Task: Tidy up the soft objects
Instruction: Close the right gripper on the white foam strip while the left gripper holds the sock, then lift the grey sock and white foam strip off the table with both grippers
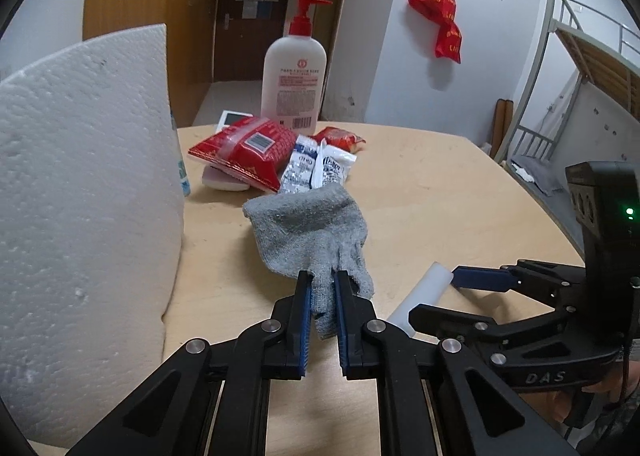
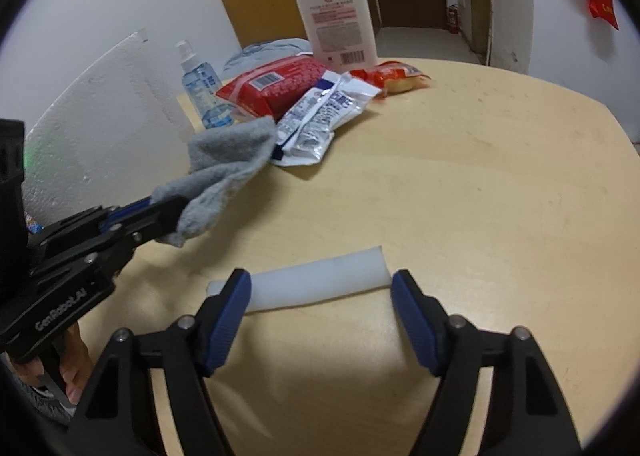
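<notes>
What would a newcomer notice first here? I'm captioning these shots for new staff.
The left tongs pinching a grey knit glove at mid-table, its cuff toward the red packets. Beside it, the right tongs straddle a white foam strip at the near edge. Behind stands a tall white pump bottle with a red top.

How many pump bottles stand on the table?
2: the big white red-pump bottle at the far edge, and the small clear blue bottle left of it, beside the foam board. Others may be hidden.
</notes>
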Tool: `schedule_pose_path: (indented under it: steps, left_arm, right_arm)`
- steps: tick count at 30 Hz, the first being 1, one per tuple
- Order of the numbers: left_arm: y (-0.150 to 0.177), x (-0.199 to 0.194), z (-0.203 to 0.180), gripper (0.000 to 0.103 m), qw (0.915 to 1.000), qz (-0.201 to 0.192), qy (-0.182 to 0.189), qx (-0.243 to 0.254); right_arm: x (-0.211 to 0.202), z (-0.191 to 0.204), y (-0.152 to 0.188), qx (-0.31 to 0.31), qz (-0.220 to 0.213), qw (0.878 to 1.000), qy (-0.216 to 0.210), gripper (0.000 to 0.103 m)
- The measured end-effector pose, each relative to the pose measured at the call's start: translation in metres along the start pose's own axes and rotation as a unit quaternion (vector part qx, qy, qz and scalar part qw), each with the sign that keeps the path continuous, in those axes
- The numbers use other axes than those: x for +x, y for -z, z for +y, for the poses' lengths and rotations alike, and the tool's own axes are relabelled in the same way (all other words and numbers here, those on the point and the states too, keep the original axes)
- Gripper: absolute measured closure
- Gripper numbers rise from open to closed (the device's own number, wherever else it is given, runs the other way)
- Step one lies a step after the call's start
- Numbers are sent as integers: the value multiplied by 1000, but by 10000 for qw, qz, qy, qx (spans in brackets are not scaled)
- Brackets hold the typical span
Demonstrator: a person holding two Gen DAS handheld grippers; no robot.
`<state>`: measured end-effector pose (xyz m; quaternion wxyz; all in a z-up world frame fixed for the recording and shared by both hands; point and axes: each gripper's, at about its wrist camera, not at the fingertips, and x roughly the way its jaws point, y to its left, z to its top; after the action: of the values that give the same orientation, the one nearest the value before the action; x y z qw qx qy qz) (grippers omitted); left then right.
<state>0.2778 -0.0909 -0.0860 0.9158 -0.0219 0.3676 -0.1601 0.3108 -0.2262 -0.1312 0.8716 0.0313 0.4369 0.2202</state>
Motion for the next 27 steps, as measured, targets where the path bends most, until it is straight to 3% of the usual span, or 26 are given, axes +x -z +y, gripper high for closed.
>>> schedule_pose_path:
  steps: [3, 11, 15, 19, 22, 24, 27]
  left_arm:
    - [2, -6, -1, 91, 10000, -84, 13, 10]
    - [4, -17, -1, 91, 9996, -245, 47, 96]
    - [5, -19, 2, 91, 9996, -273, 69, 74]
    - [7, -23, 3, 91, 9994, -328, 70, 105]
    - [7, -25, 5, 91, 9993, -365, 88, 67]
    - [8, -28, 6, 91, 9992, -386, 103, 69]
    - [9, -32, 8, 91, 9990, -425, 131, 55]
  right_arm:
    - [1, 2, 0, 54, 11, 10000, 31, 30]
    - [8, 7, -8, 33, 32, 9998, 207, 59]
    - [10, 6, -14, 26, -86, 9993, 353, 78]
    - [6, -2, -19, 199, -190, 9987, 431, 78]
    - [-1, -2, -16, 403, -75, 9990, 155, 78]
    - [-3, 4, -12, 388, -25, 9990, 204, 77]
    - [-3, 9, -7, 599, 112, 9981, -13, 66]
